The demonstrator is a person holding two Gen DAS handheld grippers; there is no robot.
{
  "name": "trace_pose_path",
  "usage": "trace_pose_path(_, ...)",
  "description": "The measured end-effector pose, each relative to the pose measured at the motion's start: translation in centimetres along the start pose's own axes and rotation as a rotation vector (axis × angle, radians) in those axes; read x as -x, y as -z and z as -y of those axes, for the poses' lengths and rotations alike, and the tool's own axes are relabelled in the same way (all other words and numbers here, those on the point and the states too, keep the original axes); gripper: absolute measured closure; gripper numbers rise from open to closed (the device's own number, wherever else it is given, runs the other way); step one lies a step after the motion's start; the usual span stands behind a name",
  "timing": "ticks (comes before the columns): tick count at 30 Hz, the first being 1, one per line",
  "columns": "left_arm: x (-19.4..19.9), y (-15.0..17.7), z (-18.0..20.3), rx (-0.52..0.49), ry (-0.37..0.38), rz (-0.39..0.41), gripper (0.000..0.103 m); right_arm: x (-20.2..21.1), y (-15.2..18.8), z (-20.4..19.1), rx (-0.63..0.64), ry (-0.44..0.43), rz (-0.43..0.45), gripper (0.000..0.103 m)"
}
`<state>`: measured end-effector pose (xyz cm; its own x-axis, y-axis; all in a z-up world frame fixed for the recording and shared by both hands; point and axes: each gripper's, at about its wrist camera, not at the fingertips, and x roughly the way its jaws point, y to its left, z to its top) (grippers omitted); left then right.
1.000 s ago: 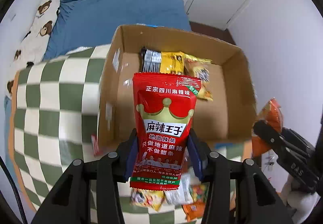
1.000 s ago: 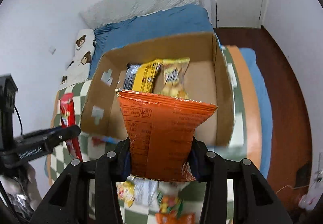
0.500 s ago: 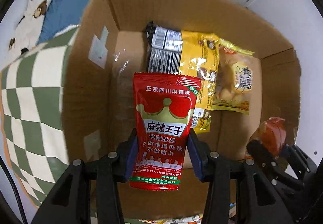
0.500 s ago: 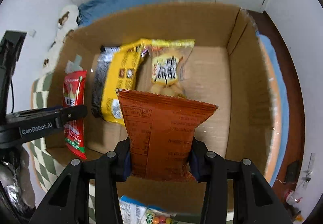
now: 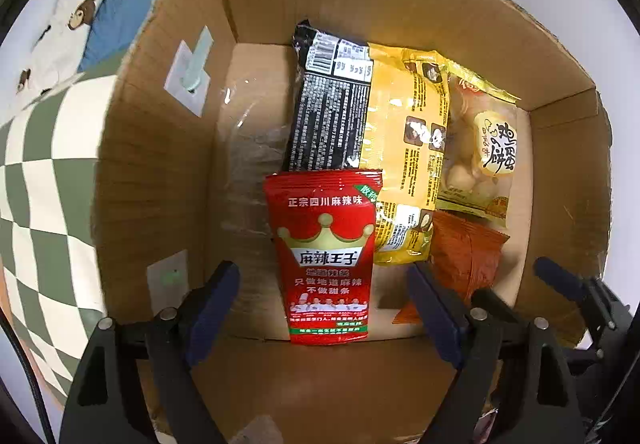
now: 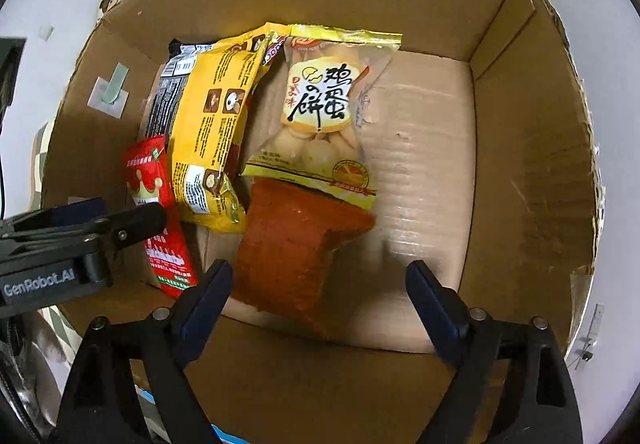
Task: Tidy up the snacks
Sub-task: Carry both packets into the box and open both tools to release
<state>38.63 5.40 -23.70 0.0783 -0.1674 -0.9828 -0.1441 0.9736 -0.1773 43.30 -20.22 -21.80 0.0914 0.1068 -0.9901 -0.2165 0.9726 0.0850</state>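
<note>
Cardboard box [image 5: 168, 148] is receiving both packets. Risk, as I judge it: either gripper lifting out could be snagging a packet edge and dragging it askew over its neighbours. Left gripper [image 5: 324, 284] jaws have just been opening, standing wide, red packet [image 5: 326, 264] lying free between them. Right gripper [image 6: 318, 284] jaws likewise just opening, orange packet [image 6: 296, 244] dropping clear onto the box floor.

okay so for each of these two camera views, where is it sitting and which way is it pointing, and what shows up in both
Left wrist view: on the left claw, facing down into the cardboard box; its open fingers straddle the red packet.
Right wrist view: on the right claw, facing down into the box; its open fingers flank the orange packet; the left claw enters at left.
Shared: box, both packets, yellow bag.
</note>
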Motion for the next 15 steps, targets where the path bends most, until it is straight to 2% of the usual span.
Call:
trace_pose_path(8,2.6,1.7,1.0,-0.034,-0.042,0.118,0.016,1.3,0.0,0.4,-0.019,0.025,0.052,0.01)
trace_pose_path(15,6.4,4.6,1.2,-0.052,-0.057,0.267,0.016,3.9,1.7,0.2,-0.011,0.074,0.161,0.01)
